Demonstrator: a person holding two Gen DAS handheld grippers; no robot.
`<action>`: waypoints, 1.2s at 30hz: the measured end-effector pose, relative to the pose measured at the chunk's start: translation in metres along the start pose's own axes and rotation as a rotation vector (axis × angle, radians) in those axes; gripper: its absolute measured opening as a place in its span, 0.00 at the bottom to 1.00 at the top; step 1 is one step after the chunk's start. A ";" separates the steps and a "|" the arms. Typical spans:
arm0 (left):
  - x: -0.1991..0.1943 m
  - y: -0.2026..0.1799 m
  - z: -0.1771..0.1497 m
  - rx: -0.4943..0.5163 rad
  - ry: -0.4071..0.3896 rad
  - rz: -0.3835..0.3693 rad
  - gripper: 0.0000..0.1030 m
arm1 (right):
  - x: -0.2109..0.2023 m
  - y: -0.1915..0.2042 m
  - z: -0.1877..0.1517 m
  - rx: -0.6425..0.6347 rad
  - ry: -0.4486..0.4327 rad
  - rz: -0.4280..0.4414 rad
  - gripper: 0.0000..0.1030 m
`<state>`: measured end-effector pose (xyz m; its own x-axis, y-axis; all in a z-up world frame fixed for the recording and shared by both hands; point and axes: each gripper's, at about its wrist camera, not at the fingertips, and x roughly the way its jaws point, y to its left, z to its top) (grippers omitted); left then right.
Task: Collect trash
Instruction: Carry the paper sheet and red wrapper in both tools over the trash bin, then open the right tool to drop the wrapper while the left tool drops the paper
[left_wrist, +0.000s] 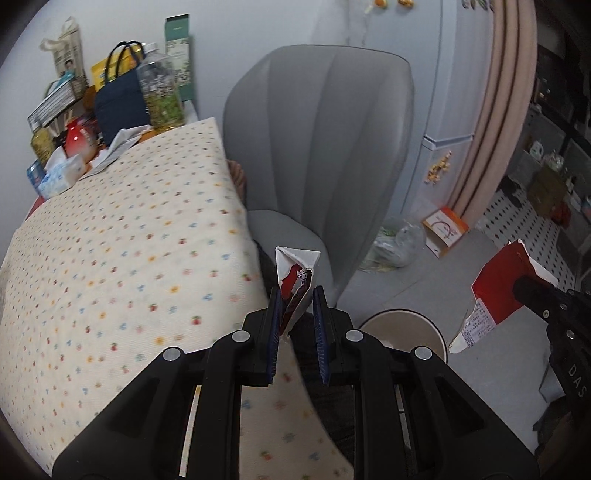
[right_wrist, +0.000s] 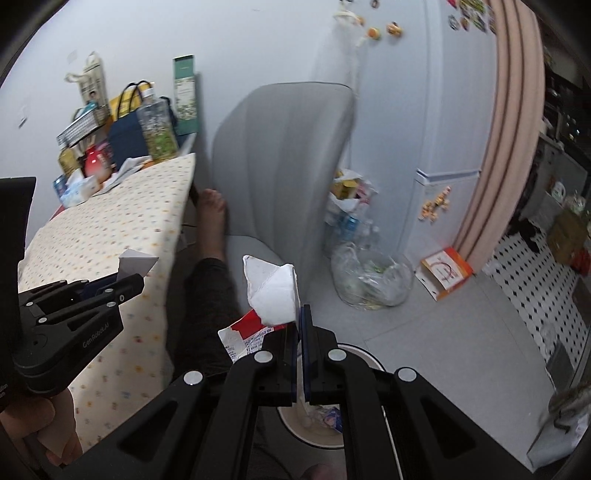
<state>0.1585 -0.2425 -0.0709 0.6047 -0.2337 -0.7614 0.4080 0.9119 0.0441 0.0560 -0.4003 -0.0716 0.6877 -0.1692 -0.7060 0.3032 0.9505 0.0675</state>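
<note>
We hold a piece of torn carton in each gripper, and both are over the gap between the table (left_wrist: 110, 240) and the grey chair (left_wrist: 321, 147). The left gripper (left_wrist: 295, 310) has its jaws only a little apart, and a folded white and red carton scrap (left_wrist: 297, 273) stands between the pads; it seems to be pinched there, with its tip pointing up. The right gripper (right_wrist: 298, 332) is closed almost fully on a larger carton piece (right_wrist: 273, 291), white on the upper part and red with small print on the lower part. In the left view we also see this larger piece hanging from the right gripper, above the floor. The round trash bin (left_wrist: 436, 332) stands on the floor just below and between the two grippers, and in the right view we see some wrappers already lying inside it. So we judge that the picking up is done for these two pieces, and the dropping is left: neither piece is in the bin yet. On the table, near the wall, some crumpled paper (left_wrist: 122, 144) lies beside the tissue pack (left_wrist: 62, 173), and it may be trash too, but we cannot tell.
</note>
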 end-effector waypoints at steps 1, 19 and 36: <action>0.003 -0.006 0.001 0.010 0.005 -0.004 0.17 | 0.002 -0.006 -0.001 0.011 0.004 -0.006 0.03; 0.045 -0.063 0.004 0.117 0.084 -0.015 0.17 | 0.060 -0.069 -0.030 0.113 0.138 -0.048 0.10; 0.050 -0.097 0.000 0.177 0.104 -0.052 0.17 | 0.044 -0.109 -0.042 0.165 0.123 -0.095 0.57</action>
<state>0.1490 -0.3427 -0.1133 0.5099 -0.2344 -0.8277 0.5558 0.8241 0.1090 0.0252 -0.5000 -0.1399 0.5684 -0.2131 -0.7947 0.4736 0.8746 0.1043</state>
